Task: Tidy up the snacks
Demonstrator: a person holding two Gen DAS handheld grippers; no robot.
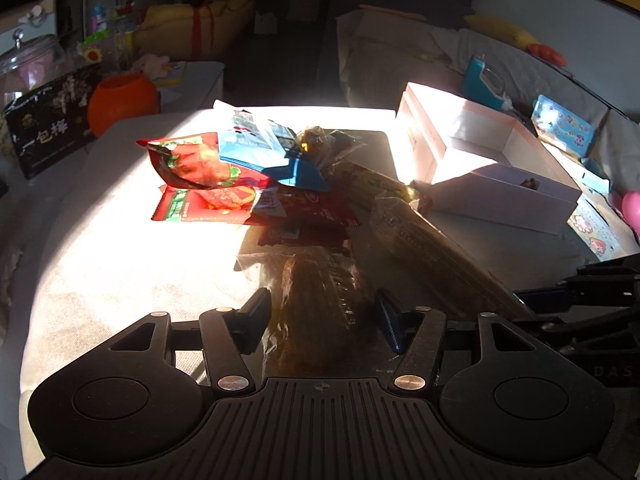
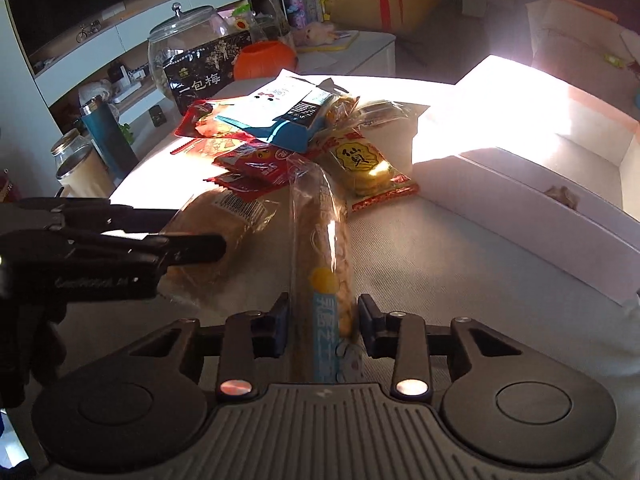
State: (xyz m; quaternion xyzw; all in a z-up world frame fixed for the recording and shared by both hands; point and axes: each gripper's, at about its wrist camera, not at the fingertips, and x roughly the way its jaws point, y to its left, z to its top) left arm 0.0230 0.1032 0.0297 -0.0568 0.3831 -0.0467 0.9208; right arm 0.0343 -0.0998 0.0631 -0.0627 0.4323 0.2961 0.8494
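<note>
A pile of snack packets lies on a cloth-covered table [image 1: 100, 264]. My left gripper [image 1: 323, 314] has its fingers on both sides of a clear-wrapped brown bread loaf [image 1: 320, 292], closed against it; the loaf also shows in the right wrist view [image 2: 224, 216]. My right gripper [image 2: 322, 320] is shut on a long clear packet with a blue and yellow label [image 2: 326, 272], seen in the left view as a long packet [image 1: 432, 248]. Red packets [image 1: 200, 168], a blue-white pouch [image 1: 260, 144] and a yellow cracker pack [image 2: 360, 164] lie behind. An open white box [image 1: 492, 160] stands to the right.
A black printed box [image 1: 52, 128], an orange pumpkin bucket [image 1: 122, 102] and a glass jar [image 2: 184, 40] stand at the left. Jars and a dark flask [image 2: 108, 136] stand off the table's left edge. A sofa with toys [image 1: 560, 120] lies behind the white box.
</note>
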